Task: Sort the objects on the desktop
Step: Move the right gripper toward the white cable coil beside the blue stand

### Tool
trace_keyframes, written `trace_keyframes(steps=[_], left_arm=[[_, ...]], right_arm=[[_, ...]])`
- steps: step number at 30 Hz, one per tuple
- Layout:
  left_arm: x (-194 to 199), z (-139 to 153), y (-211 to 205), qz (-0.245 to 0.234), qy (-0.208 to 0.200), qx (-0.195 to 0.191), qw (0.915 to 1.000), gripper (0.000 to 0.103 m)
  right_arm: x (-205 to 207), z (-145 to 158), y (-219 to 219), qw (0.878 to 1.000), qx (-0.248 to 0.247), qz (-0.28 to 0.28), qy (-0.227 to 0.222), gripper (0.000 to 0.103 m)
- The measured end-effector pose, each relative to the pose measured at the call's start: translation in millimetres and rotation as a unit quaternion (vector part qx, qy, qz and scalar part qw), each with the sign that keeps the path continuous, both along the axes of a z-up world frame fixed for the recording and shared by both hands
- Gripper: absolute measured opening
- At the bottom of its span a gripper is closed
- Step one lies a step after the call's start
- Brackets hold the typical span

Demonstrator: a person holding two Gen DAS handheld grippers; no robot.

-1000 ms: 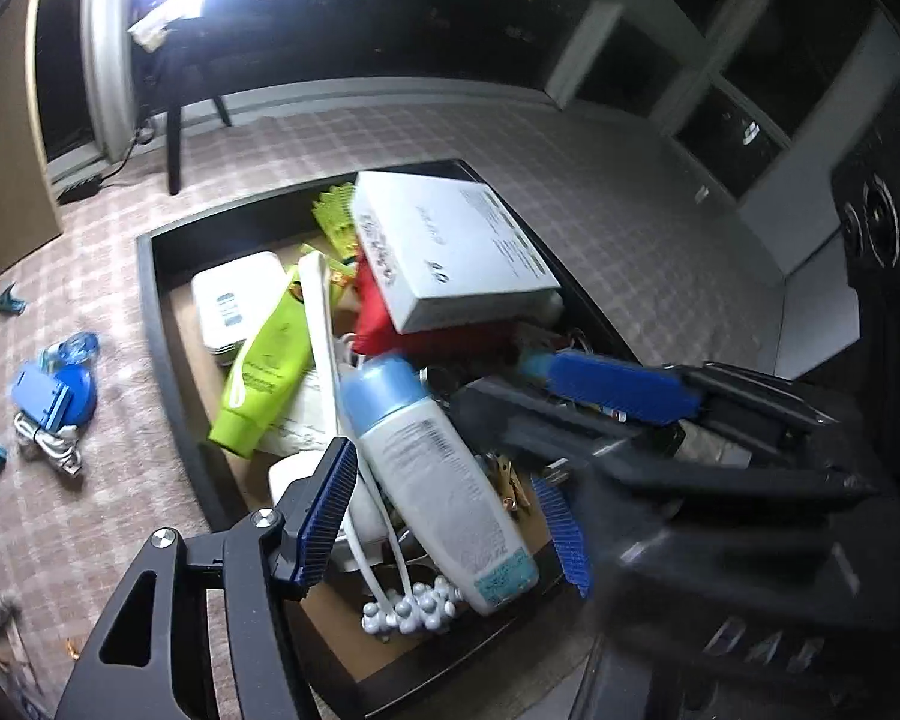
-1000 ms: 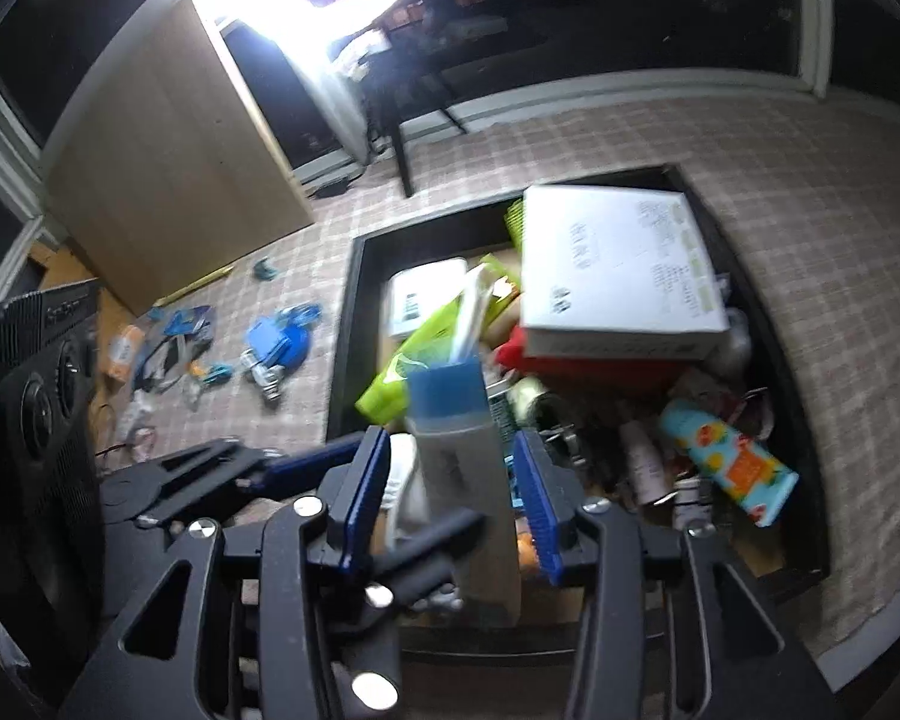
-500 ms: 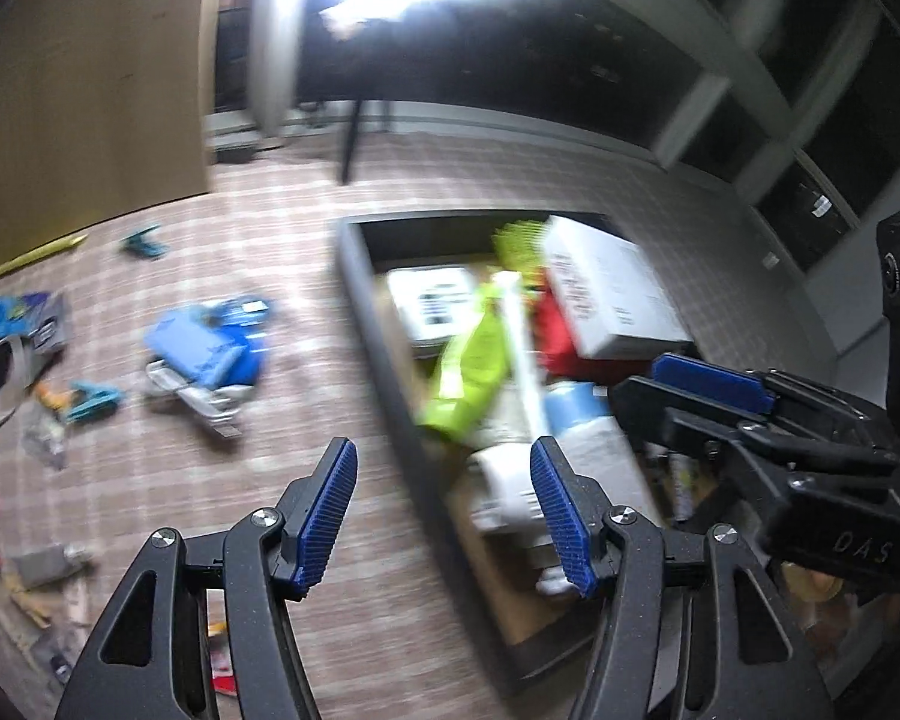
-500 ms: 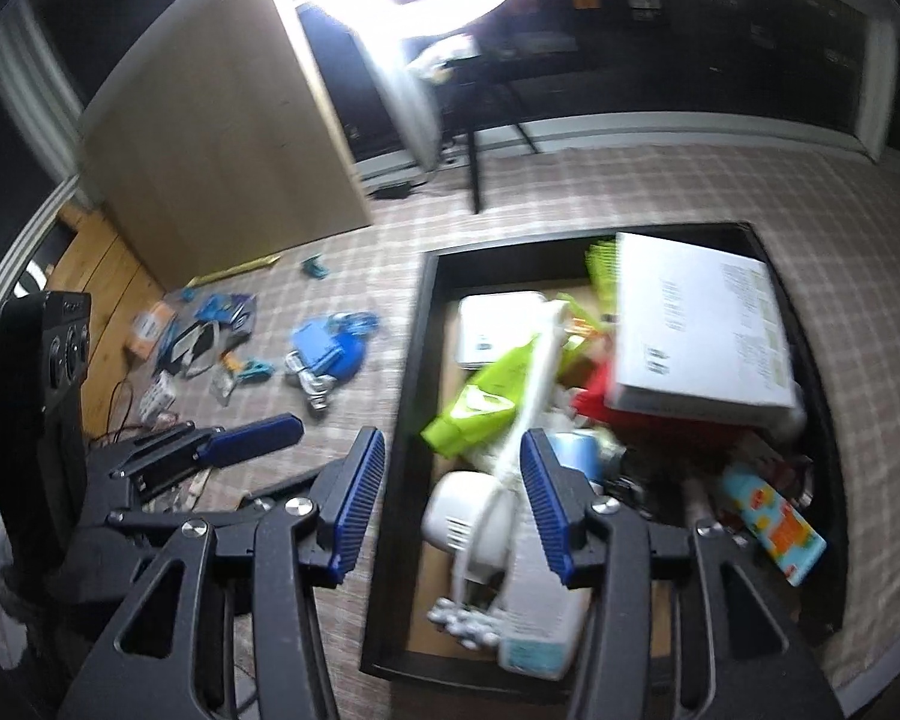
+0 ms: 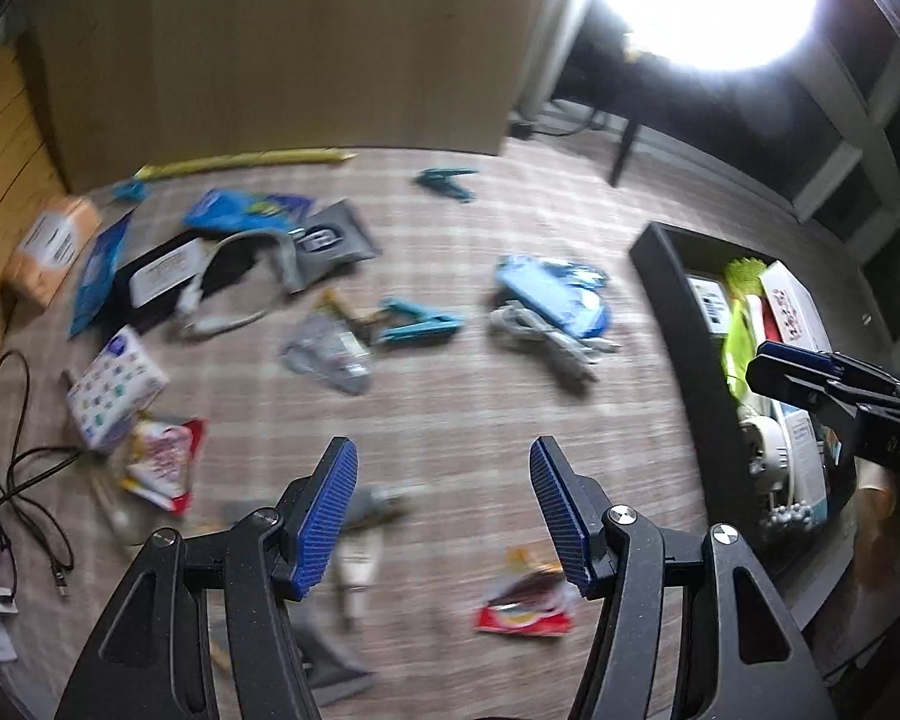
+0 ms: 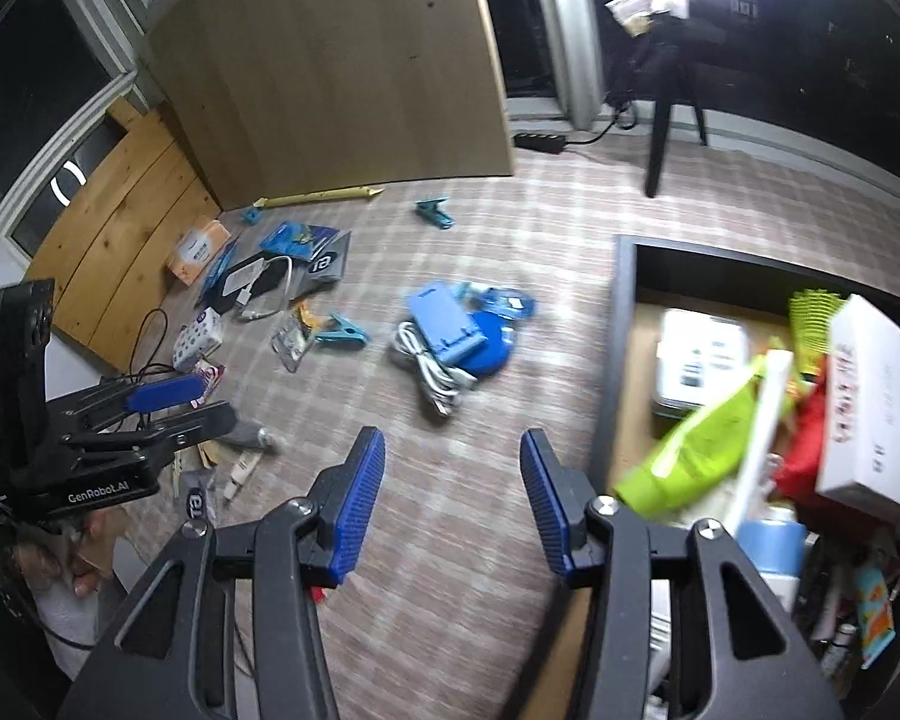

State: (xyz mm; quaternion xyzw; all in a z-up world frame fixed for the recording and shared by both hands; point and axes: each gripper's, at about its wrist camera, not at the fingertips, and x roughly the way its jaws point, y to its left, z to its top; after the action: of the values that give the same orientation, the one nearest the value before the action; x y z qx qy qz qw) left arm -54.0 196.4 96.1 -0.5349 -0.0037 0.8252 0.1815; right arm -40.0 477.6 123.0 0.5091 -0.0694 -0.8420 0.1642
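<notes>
Over a table spread with a beige checked cloth (image 6: 480, 276), both grippers hang with blue ribbed jaws spread wide and nothing between them. Left gripper (image 5: 444, 516) points down at scattered clutter; right gripper (image 6: 453, 504) sits beside the rim of a black tray (image 6: 615, 324). Inside the tray, packed tight, a lime-green tube (image 6: 696, 450) lies diagonally, cap end low toward the camera, under a white rod, with a white cardboard box (image 6: 876, 414) tilted on red packaging. On the cloth, well apart from the tray, a flat blue plastic stand (image 6: 450, 330) rests on a coil of white cable (image 6: 432, 375) (both slightly blurred). A teal clothes peg (image 6: 342, 333) lies with its long axis across the view, near a clear crinkled packet (image 6: 291, 345). Further left, pouches, a small orange box (image 6: 195, 249) and a yellow stick (image 6: 318, 198) lie along a wooden board.
</notes>
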Motion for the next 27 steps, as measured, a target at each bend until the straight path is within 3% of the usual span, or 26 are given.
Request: trace_keyframes(steps=[6,8,12,16,21,27], left_arm=[[-20.9,-8.0,-15.7,-0.013,-0.006,0.019,0.9997,0.056],[-30.5,-11.1,-9.7,-0.029,-0.002,0.011,0.9995,0.056],[-46.1,-19.2,6.7,-0.064,0.008,-0.025,0.9976,0.056],[-60.0,-32.3,26.3,-0.114,0.009,-0.058,0.9917,0.058],[-74.8,-47.1,49.7,-0.166,0.007,-0.101,0.9809,0.058],[-81.5,-54.0,73.7,-0.247,0.023,-0.137,0.9589,0.062]], right_arm=[[-35.3,-17.8,-41.3,0.999,0.007,0.032,-0.041,0.031],[-45.2,-25.5,-54.1,0.997,0.012,0.050,-0.052,0.031],[-56.9,-47.2,-73.8,0.993,0.070,0.079,-0.059,0.031],[-57.8,-68.4,-75.1,0.989,0.099,0.088,-0.065,0.031],[-61.6,-81.4,-69.4,0.989,0.102,0.087,-0.069,0.032],[-68.9,-93.6,-59.2,0.991,0.087,0.070,-0.072,0.033]])
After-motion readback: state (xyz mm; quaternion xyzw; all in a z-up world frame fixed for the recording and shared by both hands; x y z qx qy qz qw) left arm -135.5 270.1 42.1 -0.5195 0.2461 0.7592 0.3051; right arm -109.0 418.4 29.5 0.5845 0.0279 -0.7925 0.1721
